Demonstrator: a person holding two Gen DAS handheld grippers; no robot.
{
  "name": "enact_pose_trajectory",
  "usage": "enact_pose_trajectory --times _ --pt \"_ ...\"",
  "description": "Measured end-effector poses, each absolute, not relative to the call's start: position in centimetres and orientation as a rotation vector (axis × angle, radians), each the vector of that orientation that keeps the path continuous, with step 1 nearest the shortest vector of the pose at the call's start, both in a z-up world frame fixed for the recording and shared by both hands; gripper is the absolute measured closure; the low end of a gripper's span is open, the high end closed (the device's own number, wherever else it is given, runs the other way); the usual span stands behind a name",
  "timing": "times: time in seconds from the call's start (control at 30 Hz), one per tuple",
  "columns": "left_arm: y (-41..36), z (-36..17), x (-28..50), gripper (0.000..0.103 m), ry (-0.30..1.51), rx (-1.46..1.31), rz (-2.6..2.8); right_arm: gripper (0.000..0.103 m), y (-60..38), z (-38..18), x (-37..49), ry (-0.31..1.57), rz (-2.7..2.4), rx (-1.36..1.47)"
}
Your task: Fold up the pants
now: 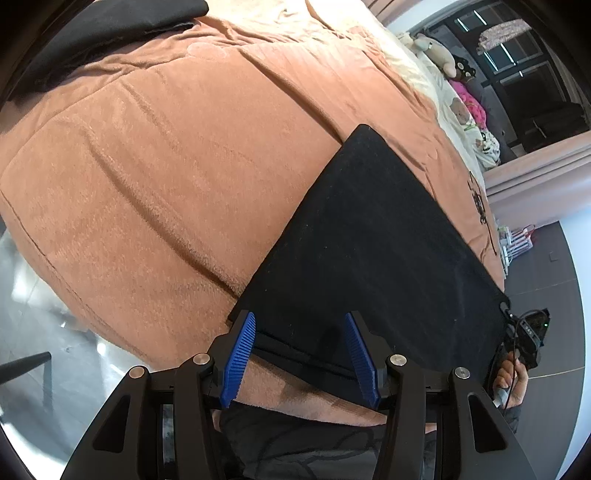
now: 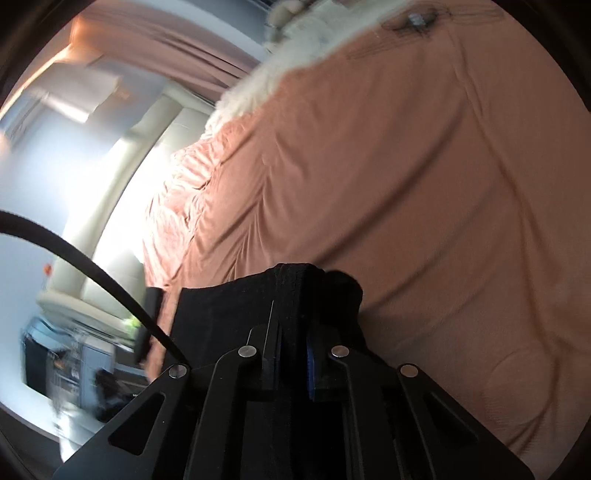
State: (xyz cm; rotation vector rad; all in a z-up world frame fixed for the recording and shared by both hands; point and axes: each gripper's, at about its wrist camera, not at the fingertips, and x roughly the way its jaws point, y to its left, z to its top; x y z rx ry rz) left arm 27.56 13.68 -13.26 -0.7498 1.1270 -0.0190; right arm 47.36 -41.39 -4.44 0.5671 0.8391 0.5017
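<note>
Black pants (image 1: 369,240) lie folded flat on an orange blanket (image 1: 166,166) that covers a bed. My left gripper (image 1: 300,319) is open, its blue pads (image 1: 240,354) standing on either side of the pants' near edge without pressing on it. In the left wrist view my right gripper (image 1: 528,332), held by a hand (image 1: 511,376), sits at the pants' right corner. In the blurred right wrist view my right gripper (image 2: 291,332) is shut on a raised fold of the pants (image 2: 295,288) above the blanket (image 2: 406,184).
Another dark garment (image 1: 110,26) lies at the far left of the bed. Plush toys and pillows (image 1: 458,85) line the bed's far end. Glossy floor (image 1: 33,325) lies left of the bed. A black cable (image 2: 92,266) crosses the right wrist view.
</note>
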Motion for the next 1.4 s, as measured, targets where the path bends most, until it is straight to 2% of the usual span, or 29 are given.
enact_pose_trajectory --times 0.13,0.2,0.3,0.37,0.43,0.63,0.87,1.13,1.4 --pt "13.6 -13.0 27.6 0.05 1.122 -0.747 -0.028 0.097 -40.2 -2.7 45.2 0.778 0.428 0.454" --pt "13.6 -12.8 27.6 0.05 1.119 -0.738 -0.027 0.096 -39.3 -3.9 45.3 0.828 0.372 0.409" --pt "13.7 -12.5 27.4 0.05 1.109 -0.725 -0.035 0.086 -39.0 -6.1 45.6 0.938 0.272 0.394" --pt "13.8 -12.4 27.2 0.05 1.103 -0.71 -0.037 0.07 -39.5 -6.1 44.4 0.925 0.263 0.432" --pt "14.0 -12.5 27.0 0.05 1.096 -0.702 -0.045 0.06 -39.7 -5.3 42.9 0.896 0.261 0.443" --pt "14.4 -12.9 26.8 0.042 1.061 -0.725 -0.069 0.06 -38.3 -3.6 37.9 0.852 0.277 0.371" --pt "14.6 -13.6 27.0 0.039 1.018 -0.747 -0.074 0.06 -36.3 -2.2 34.2 0.853 0.332 0.295" --pt "14.4 -14.4 26.9 0.036 0.982 -0.748 -0.091 0.06 -32.1 -1.9 35.5 0.895 0.369 0.237" --pt "14.7 -15.9 26.7 0.035 0.92 -0.794 -0.084 0.06 -23.7 -1.2 38.2 0.95 0.389 0.158"
